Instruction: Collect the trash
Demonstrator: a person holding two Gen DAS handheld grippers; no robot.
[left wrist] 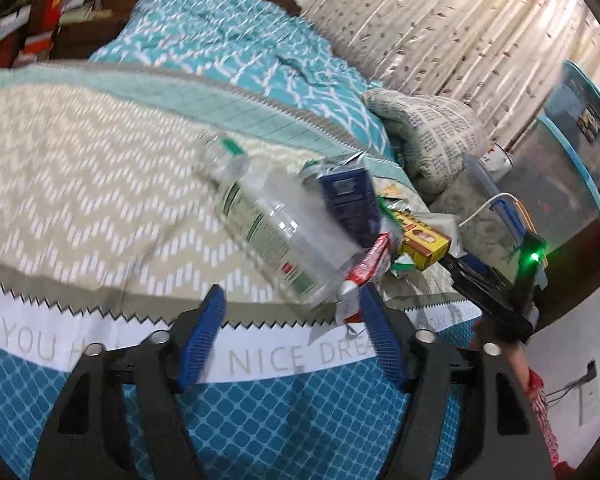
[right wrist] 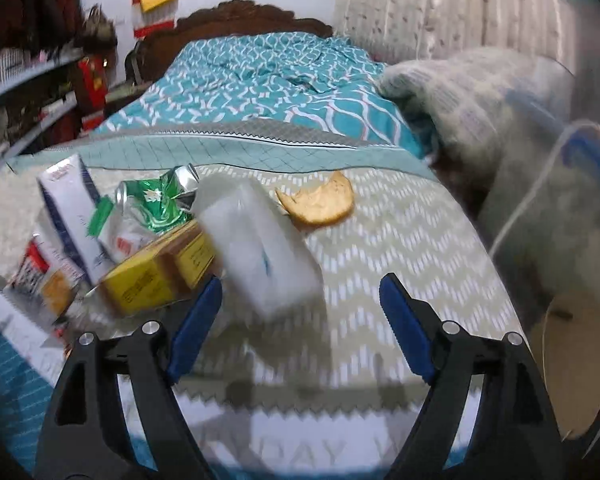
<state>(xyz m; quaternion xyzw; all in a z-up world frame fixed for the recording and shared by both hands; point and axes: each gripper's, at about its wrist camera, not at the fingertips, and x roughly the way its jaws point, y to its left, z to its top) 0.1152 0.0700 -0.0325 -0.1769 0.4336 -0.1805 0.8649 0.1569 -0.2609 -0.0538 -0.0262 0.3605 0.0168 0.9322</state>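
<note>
Both claws, left (left wrist: 292, 324) & right (right wrist: 300, 308), gape empty; clear bottle (left wrist: 276, 232) just ahead looks light, prob. slippery—pinch mid-body.

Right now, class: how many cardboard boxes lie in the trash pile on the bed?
2, though more may be hidden: a yellow box at the pile's front, and a blue-and-white box leaning behind it, beside the green wrapper.

Trash pile near foot edge of bed: clear plastic bottle (left wrist: 276, 224) on its side, blurred; blue-white carton (left wrist: 350, 200) tilted; yellow box (left wrist: 424, 246) beside it; crumpled green wrapper (right wrist: 156, 200); bitten bread slice (right wrist: 320, 204) lies apart, flat.
</note>
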